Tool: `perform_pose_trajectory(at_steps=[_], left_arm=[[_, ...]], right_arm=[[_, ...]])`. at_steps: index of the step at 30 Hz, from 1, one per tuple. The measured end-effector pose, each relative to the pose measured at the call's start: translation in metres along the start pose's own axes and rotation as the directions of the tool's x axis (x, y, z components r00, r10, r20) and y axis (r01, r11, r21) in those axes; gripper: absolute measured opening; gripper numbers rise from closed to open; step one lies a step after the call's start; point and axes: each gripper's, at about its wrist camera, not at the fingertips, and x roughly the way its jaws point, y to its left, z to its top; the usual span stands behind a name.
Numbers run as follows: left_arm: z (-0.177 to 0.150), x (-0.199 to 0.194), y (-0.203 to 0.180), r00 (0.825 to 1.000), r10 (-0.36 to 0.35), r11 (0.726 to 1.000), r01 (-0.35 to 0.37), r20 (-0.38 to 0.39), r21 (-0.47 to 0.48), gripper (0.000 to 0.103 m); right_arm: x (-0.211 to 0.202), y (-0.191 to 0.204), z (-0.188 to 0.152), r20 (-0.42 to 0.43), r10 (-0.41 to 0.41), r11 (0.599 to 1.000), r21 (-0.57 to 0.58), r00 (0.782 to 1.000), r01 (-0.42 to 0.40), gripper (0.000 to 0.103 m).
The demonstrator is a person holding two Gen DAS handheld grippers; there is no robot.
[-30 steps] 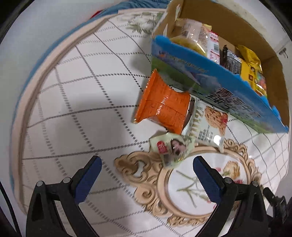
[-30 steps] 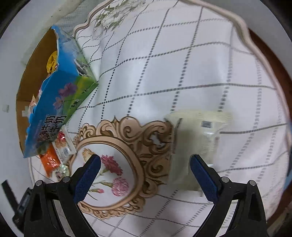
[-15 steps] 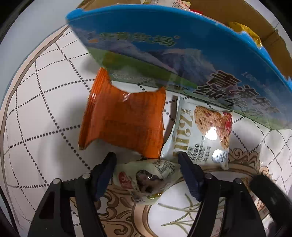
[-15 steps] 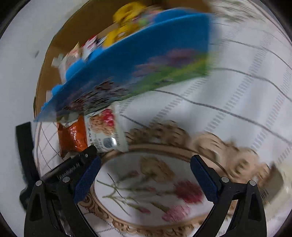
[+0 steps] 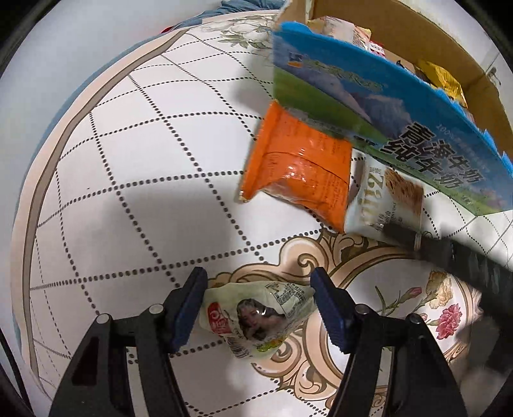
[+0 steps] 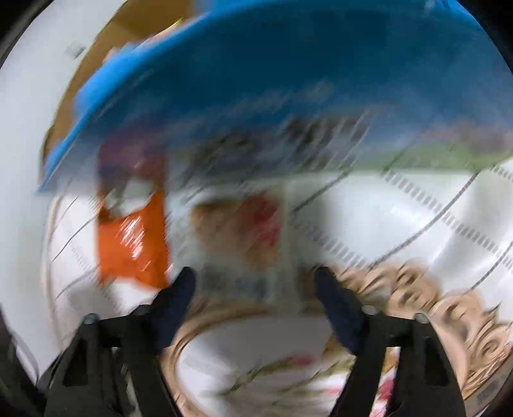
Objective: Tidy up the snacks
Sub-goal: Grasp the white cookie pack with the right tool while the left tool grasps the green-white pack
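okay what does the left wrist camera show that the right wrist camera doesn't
Left wrist only: the left gripper clamped on a small pale snack packet, and yellow packets inside the cardboard box.
Right wrist only: the right gripper, jaws closing around the white oat snack packet; blur hides contact.
Both: the orange packet, that white packet, the box's blue flap and the patterned tablecloth.

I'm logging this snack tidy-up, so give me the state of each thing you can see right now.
Left gripper: shut on the pale green packet.
Right gripper: closing around the white cookie packet.
Orange packet: flat on the tablecloth, against the box.
Cardboard box: open, holding snacks.
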Motion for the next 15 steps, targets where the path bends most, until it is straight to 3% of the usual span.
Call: perform_pose_trajectory(at_steps=[4, 6, 8, 10, 13, 15], left_arm=[[0.010, 0.006, 0.008, 1.000, -0.002, 1.000, 0.002, 0.005, 0.005, 0.064], [0.007, 0.006, 0.012, 1.000, -0.006, 1.000, 0.006, 0.008, 0.007, 0.064], [0.006, 0.006, 0.016, 1.000, -0.012, 1.000, 0.012, 0.015, 0.001, 0.064], [0.002, 0.010, 0.005, 1.000, -0.015, 1.000, 0.015, 0.022, -0.001, 0.064], [-0.005, 0.011, 0.005, 0.999, -0.017, 1.000, 0.017, 0.034, -0.003, 0.064], [-0.007, 0.007, 0.009, 0.999, 0.001, 1.000, -0.001, 0.040, 0.002, 0.064]], right_arm=[[-0.011, 0.018, -0.027, -0.100, 0.133, 0.986, -0.091, 0.986, -0.142, 0.075], [-0.027, 0.024, -0.028, -0.067, 0.044, 0.981, -0.184, 0.997, -0.056, 0.077], [-0.041, 0.039, -0.021, 0.011, -0.091, 0.939, -0.332, 0.996, 0.089, 0.088], [-0.042, 0.057, -0.011, 0.059, -0.165, 0.872, -0.458, 0.984, 0.174, 0.088], [-0.029, 0.088, 0.000, 0.070, -0.239, 0.719, -0.658, 0.969, 0.225, 0.088], [-0.010, 0.108, 0.002, 0.057, -0.303, 0.588, -0.774, 0.951, 0.234, 0.088]])
